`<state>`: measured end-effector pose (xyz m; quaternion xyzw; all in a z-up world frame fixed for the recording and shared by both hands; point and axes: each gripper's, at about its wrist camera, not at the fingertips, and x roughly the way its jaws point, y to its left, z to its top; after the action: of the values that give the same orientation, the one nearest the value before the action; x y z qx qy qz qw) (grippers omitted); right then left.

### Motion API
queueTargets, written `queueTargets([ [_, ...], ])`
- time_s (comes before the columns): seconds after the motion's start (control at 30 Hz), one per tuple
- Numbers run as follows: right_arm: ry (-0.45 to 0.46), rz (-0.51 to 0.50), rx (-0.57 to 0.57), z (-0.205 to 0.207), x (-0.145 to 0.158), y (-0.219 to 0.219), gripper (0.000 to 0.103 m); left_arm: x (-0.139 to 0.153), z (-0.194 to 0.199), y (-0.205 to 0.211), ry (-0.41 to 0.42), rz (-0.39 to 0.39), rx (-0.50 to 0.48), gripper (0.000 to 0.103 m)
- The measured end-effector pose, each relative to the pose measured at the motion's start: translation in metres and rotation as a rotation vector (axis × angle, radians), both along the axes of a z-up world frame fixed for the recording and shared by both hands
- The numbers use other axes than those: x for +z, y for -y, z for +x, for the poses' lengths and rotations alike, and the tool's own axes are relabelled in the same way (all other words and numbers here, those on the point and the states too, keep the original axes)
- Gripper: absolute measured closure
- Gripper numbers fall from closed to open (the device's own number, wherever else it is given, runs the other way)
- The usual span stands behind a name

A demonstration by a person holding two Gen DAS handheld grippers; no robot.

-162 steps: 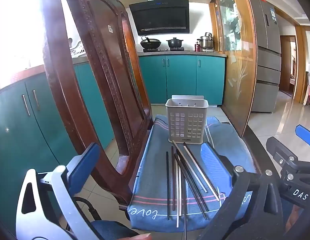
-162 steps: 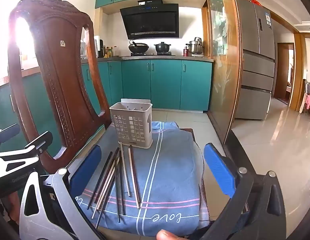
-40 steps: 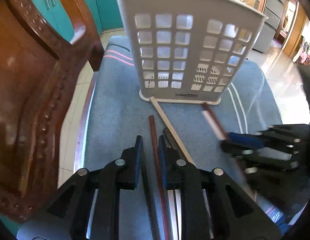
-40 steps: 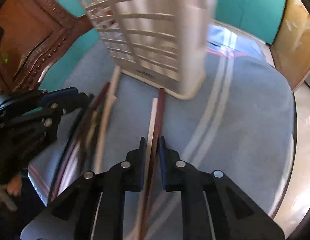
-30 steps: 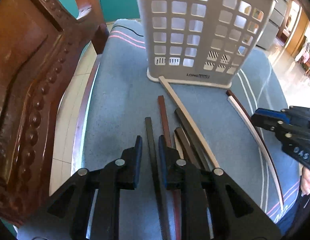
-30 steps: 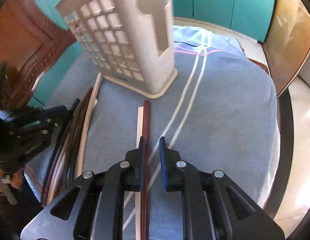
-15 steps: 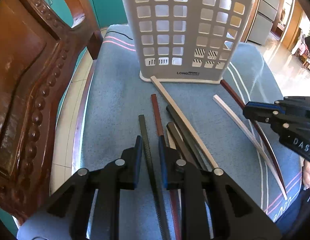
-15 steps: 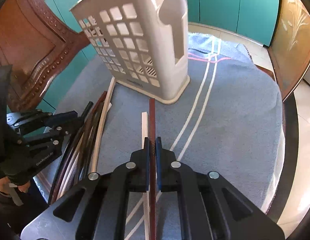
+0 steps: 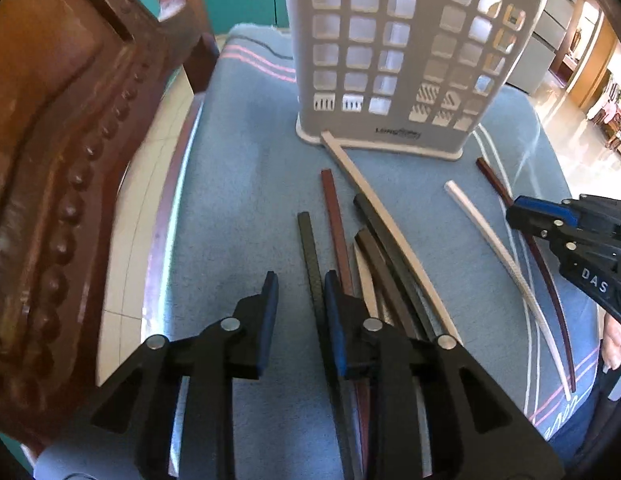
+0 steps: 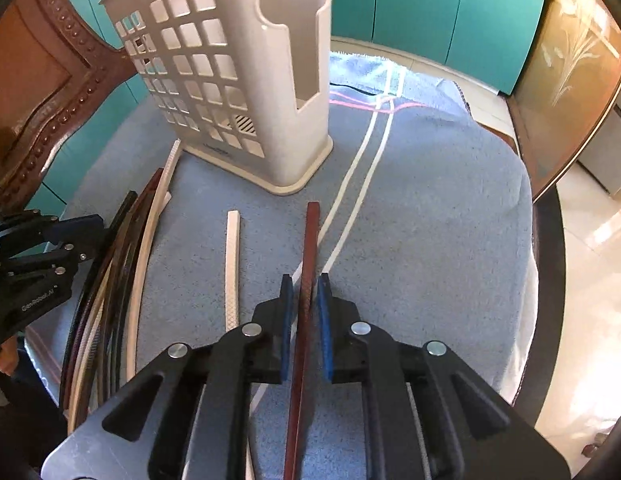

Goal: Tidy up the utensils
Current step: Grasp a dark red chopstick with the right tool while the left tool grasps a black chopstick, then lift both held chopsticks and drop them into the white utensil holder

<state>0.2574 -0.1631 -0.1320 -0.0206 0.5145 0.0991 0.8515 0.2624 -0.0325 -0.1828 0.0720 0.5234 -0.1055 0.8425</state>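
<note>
A white slotted utensil holder [image 9: 390, 60] [image 10: 230, 80] stands upright on the blue cloth [image 9: 238, 200]. Several chopsticks [image 9: 382, 248] [image 10: 122, 280] lie in a loose bundle in front of it. My left gripper [image 9: 300, 284] [image 10: 94, 224] hovers over the bundle's left edge, jaws opening. A black chopstick [image 9: 308, 240] runs between them beside the right pad, not pinched. My right gripper [image 10: 304, 284] [image 9: 522, 210] straddles a red-brown chopstick [image 10: 310, 240] [image 9: 494, 180]. Its jaws are opening, with a sliver of gap at the left pad. A white chopstick [image 10: 232, 264] [image 9: 490, 236] lies alone to its left.
A carved wooden chair back [image 9: 50, 160] [image 10: 30, 80] rises close on the left of the cloth. The cloth drapes over a round dark table edge [image 10: 546, 280]. Teal cabinets [image 10: 430, 8] and tiled floor lie beyond. A hand [image 9: 612, 344] shows at the right edge.
The left jaws have spread apart around the black chopstick. The right jaws, pressed on the red-brown chopstick half a second ago, have parted slightly. The white chopstick now lies farther from the red-brown one.
</note>
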Motion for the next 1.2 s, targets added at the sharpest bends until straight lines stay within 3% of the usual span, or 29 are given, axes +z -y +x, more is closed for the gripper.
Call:
queueTargets([
  [0.2,0.051,-0.077,0.029,-0.021,-0.004,-0.022,0.083,0.003,0.002,0.012,0.031,0.053,0.003,0.079],
  [0.23,0.057,-0.076,0.028,-0.023,-0.004,-0.024,0.083,0.004,0.001,0.015,0.027,0.041,-0.005,0.090],
  [0.27,0.056,-0.067,0.028,-0.025,-0.004,-0.025,0.087,0.004,0.001,0.018,0.022,0.029,-0.011,0.093],
  [0.3,0.046,-0.028,0.037,-0.026,-0.005,-0.025,0.096,0.005,0.000,0.022,0.027,0.035,-0.012,0.094],
  [0.43,0.077,0.033,0.052,-0.036,0.008,-0.020,0.097,0.011,-0.007,0.026,0.056,0.004,-0.009,0.096],
  [0.53,0.142,0.066,0.055,-0.051,0.032,-0.013,0.097,0.032,-0.014,0.019,0.141,-0.017,-0.004,0.096],
  [0.67,0.207,0.093,0.040,-0.065,0.061,-0.002,0.097,0.080,-0.041,0.013,0.282,-0.050,0.116,0.096],
  [0.8,0.201,0.176,-0.032,-0.081,0.071,0.010,0.096,0.116,-0.088,0.005,0.425,-0.116,0.237,0.096],
  [1.0,0.297,0.158,-0.084,-0.102,0.108,0.010,0.097,0.153,-0.119,-0.004,0.578,-0.111,0.246,0.096],
  [1.2,0.430,0.132,-0.131,-0.121,0.154,0.008,0.097,0.179,-0.130,-0.026,0.643,-0.137,0.216,0.096],
])
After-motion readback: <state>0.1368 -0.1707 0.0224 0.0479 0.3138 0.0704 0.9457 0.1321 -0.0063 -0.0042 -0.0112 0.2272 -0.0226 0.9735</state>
